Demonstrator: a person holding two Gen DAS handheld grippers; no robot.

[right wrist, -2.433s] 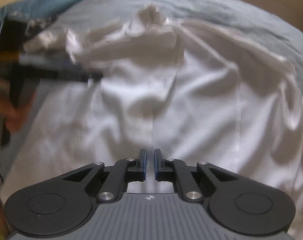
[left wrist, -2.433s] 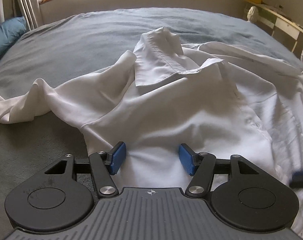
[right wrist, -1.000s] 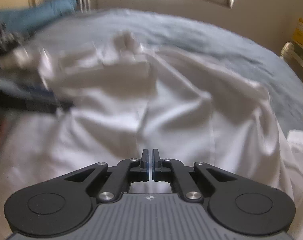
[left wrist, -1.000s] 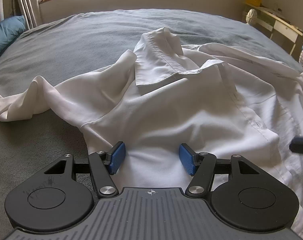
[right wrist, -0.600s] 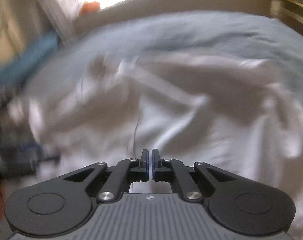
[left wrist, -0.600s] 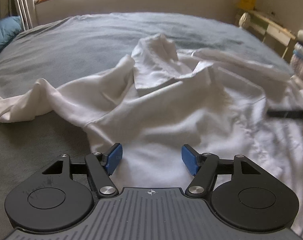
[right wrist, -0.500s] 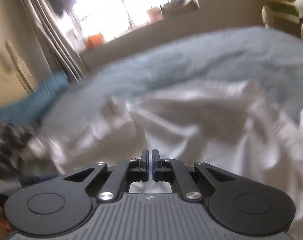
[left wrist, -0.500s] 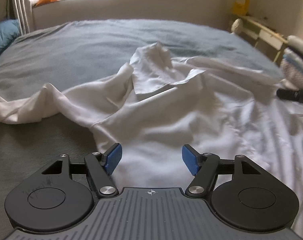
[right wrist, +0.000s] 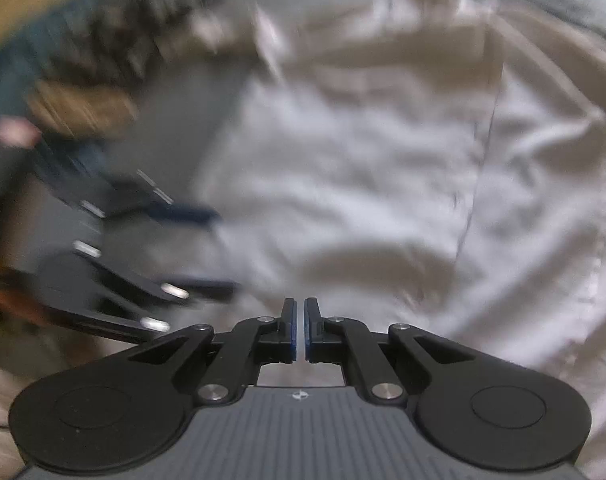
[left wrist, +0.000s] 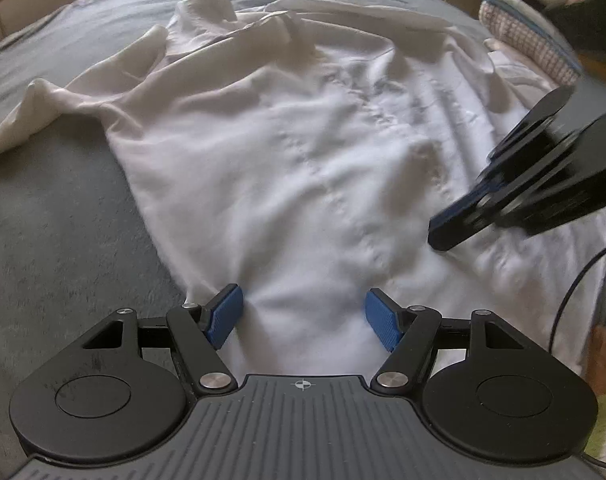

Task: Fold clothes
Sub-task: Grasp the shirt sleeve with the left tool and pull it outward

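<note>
The left gripper (left wrist: 303,318) is spread wide, its two blue pads (left wrist: 223,316) standing apart over the near hem of a white shirt (left wrist: 303,152). The cloth lies under and between the pads, but I cannot tell if they touch it; nothing is pinched.

The right gripper (right wrist: 298,330) is pressed together, with only a thin slit between its pads. Nothing can be seen held in that slit. In the left wrist view it (left wrist: 455,228) comes in from the right side, blurred, with its tip low over the right part of the shirt.

The shirt lies spread on a grey blanket (left wrist: 63,220) that covers a bed. Its collar (left wrist: 207,12) is at the far end, and one sleeve (left wrist: 31,116) runs out to the left onto the blanket. The cloth is wrinkled, with a seam going down the middle.

At the far right there is a pile of folded cloth (left wrist: 523,28) beside the shirt. A thin black cable (left wrist: 579,280) hangs at the right edge. The right wrist view is very blurred; the left gripper (right wrist: 207,248) shows there at the left as dark shapes.
</note>
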